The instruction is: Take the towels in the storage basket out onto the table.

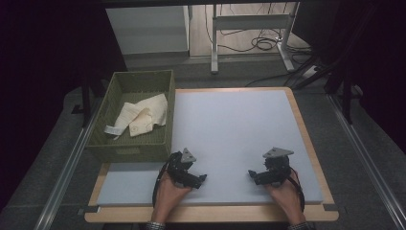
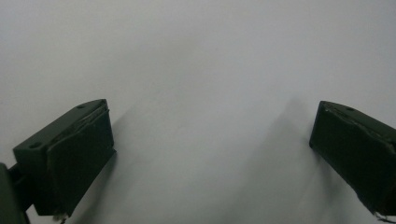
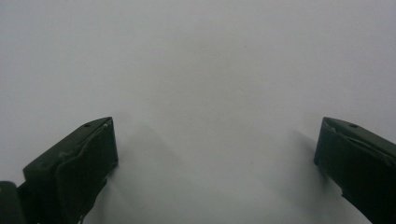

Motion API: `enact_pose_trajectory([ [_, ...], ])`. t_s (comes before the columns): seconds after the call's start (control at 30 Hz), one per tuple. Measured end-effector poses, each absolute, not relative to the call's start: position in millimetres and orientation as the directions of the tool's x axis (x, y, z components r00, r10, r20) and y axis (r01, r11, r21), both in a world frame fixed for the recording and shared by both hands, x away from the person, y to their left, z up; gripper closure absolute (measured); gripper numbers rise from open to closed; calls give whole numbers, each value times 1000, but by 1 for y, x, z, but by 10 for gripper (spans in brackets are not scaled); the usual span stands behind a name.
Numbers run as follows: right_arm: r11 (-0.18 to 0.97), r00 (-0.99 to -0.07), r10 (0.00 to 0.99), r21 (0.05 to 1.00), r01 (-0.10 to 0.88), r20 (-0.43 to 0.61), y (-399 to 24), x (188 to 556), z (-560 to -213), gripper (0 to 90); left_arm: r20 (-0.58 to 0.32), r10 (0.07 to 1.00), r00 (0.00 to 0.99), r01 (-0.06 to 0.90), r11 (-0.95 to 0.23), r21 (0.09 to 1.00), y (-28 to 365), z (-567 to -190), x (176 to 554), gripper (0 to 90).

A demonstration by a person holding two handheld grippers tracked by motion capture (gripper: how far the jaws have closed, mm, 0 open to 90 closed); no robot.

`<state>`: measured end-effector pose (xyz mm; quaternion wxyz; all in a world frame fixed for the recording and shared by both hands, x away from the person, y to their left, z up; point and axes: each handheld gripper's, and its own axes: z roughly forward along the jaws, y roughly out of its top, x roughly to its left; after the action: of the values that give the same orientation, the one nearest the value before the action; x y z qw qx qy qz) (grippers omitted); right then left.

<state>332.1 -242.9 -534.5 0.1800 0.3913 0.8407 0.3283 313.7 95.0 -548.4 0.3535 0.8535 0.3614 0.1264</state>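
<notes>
Two grippers rest low on the pale grey mat (image 1: 230, 129) near the bottom of the high view, each held in a person's hand that comes in from the lower edge. The left gripper (image 1: 191, 178) sits at lower centre-left, just right of the near corner of the green woven basket (image 1: 116, 148); the right gripper (image 1: 262, 176) sits at lower centre-right, well apart from it. Both point toward the bare middle of the mat. In the left gripper view the two black jaws stand wide apart at the lower corners with plain grey mat between them, released and grasping nothing; the right gripper view shows the same, jaws spread and empty. The basket stands at the left of the high view, hard against the mat's left edge. Inside it lies a crumpled cream cloth (image 1: 143, 115), with one strip trailing toward the basket's lower left.
</notes>
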Motion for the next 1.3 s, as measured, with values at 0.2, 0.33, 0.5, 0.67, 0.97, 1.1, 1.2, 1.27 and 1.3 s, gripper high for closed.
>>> enact_pose_trajectory([
  [0.2,478,-629,776,694,538,-47,-243,332,-535,0,-40,707,706,529,-489,693,95,-548,314,0],
  [0.33,478,-629,776,694,538,-46,-243,332,-535,0,-40,707,706,530,-490,692,95,-548,314,0],
  [0.5,477,-629,776,694,539,-45,-243,332,-535,0,-45,707,705,533,-488,692,95,-548,314,0],
  [0.67,478,-630,775,694,538,-46,-243,332,-535,0,-40,707,706,531,-490,691,95,-548,314,0],
  [0.97,478,-630,775,694,538,-46,-243,332,-535,0,-38,706,707,528,-492,692,95,-548,314,6],
  [1.1,478,-630,775,694,538,-45,-243,332,-535,0,-26,687,727,503,-505,701,94,-547,312,48],
  [1.2,478,-630,775,694,538,-45,-243,332,-535,0,-26,674,738,494,-514,701,95,-546,313,55],
  [1.27,477,-630,775,694,539,-44,-243,332,-535,0,-30,674,738,498,-514,699,94,-545,313,64],
  [1.3,478,-630,775,694,538,-45,-243,332,-535,0,-30,674,738,498,-514,699,94,-545,313,73],
])
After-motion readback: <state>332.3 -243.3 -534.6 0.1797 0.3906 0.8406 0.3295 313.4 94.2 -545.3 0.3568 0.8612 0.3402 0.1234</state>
